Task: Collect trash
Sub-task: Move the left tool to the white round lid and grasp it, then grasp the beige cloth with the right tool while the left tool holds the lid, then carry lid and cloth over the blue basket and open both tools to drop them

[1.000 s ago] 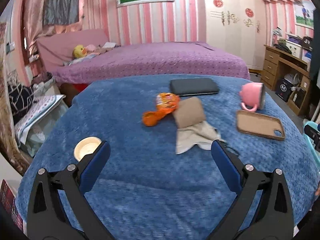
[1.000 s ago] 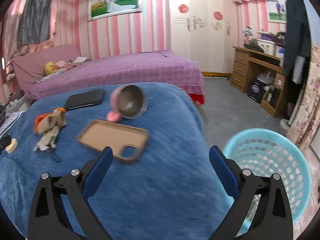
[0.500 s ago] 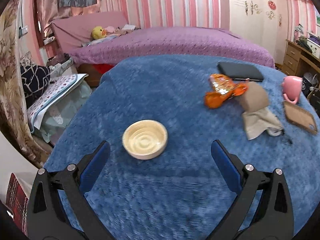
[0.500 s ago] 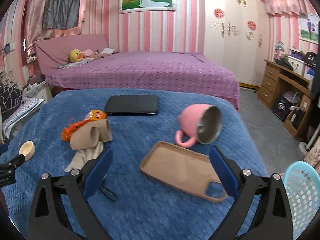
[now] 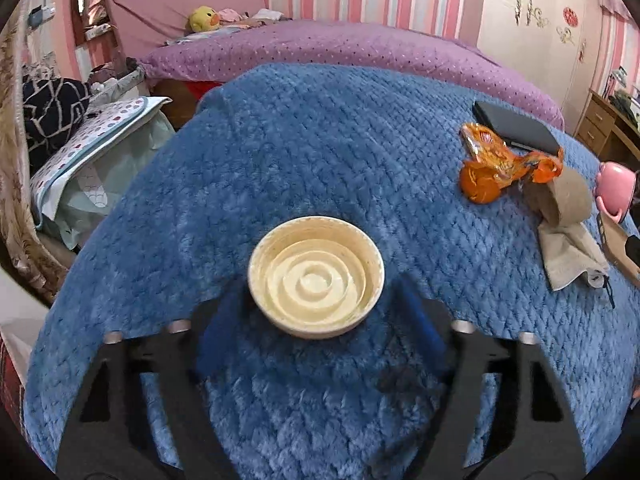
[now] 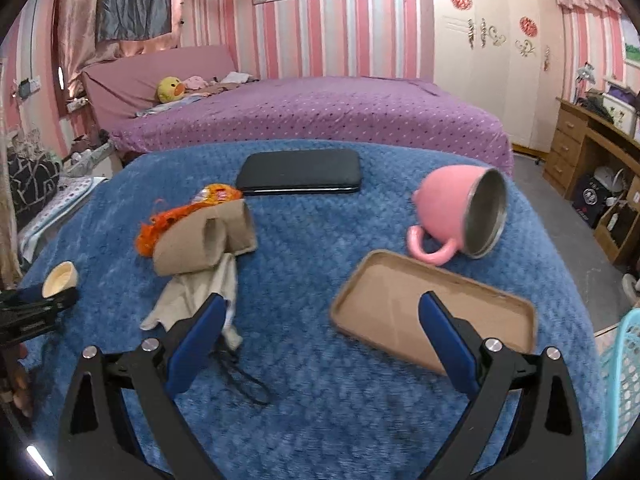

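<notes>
A round cream lid [image 5: 316,276] lies hollow side up on the blue blanket [image 5: 320,152]. My left gripper [image 5: 320,296] is down around it, a blurred blue finger on each side, and its jaws are closing; the pads show no press on the lid. To the right lie an orange snack wrapper [image 5: 496,168] and a brown cardboard tube on a crumpled tissue [image 5: 564,216]. My right gripper [image 6: 320,300] hangs open over the blanket, nothing between its fingers, the tube and tissue [image 6: 204,240] ahead on its left. The lid [image 6: 60,278] and left gripper show at that view's left edge.
A black case [image 6: 300,176], a pink mug on its side [image 6: 452,216] and a brown phone case [image 6: 432,312] lie on the blanket. A black cord loop [image 6: 240,380] lies near the tissue. A light blue basket [image 6: 624,380] stands off the right edge. A purple bed [image 6: 320,112] is behind.
The left gripper swung left and down onto the cream lid, and its jaws have narrowed around it. The right gripper turned left, from the basket towards the tube and phone case.
</notes>
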`<act>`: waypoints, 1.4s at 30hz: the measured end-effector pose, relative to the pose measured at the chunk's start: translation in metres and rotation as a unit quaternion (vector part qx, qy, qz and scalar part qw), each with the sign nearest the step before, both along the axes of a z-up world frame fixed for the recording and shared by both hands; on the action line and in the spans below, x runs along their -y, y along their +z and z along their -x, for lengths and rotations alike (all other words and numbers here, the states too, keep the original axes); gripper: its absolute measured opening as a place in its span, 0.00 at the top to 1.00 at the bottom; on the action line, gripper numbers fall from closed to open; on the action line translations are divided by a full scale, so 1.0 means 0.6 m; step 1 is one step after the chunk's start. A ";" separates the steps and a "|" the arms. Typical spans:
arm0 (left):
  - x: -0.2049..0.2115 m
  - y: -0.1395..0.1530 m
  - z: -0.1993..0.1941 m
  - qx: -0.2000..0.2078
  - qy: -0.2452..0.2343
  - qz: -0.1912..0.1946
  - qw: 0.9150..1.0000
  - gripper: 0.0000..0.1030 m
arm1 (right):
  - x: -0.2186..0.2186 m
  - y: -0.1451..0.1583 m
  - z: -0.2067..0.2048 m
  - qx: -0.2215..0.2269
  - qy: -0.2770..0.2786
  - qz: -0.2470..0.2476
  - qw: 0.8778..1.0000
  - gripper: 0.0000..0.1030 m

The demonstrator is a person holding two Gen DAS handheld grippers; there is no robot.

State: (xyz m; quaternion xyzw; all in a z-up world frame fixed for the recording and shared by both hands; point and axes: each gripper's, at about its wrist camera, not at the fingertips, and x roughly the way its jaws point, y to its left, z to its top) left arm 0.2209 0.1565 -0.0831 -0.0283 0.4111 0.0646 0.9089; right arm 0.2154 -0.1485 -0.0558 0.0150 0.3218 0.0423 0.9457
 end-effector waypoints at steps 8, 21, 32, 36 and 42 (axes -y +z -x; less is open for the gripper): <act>-0.001 0.012 0.005 0.019 0.013 -0.018 1.000 0.42 | -0.076 -0.019 -0.010 -0.016 0.059 0.029 0.998 0.08; 0.005 0.045 0.022 0.051 0.041 -0.039 0.997 0.42 | -0.124 -0.043 -0.033 -0.048 0.133 0.024 0.990 0.69; 0.066 0.094 0.047 0.101 0.016 -0.038 0.994 0.42 | -0.022 -0.005 0.023 -0.013 0.108 0.020 0.994 0.82; 0.090 0.105 0.055 0.113 0.006 -0.026 0.993 0.42 | 0.031 0.003 0.043 -0.004 0.082 0.012 0.997 0.82; 0.138 0.114 0.070 0.122 -0.010 -0.014 0.992 0.42 | 0.091 0.032 0.082 0.029 0.054 0.012 0.998 0.82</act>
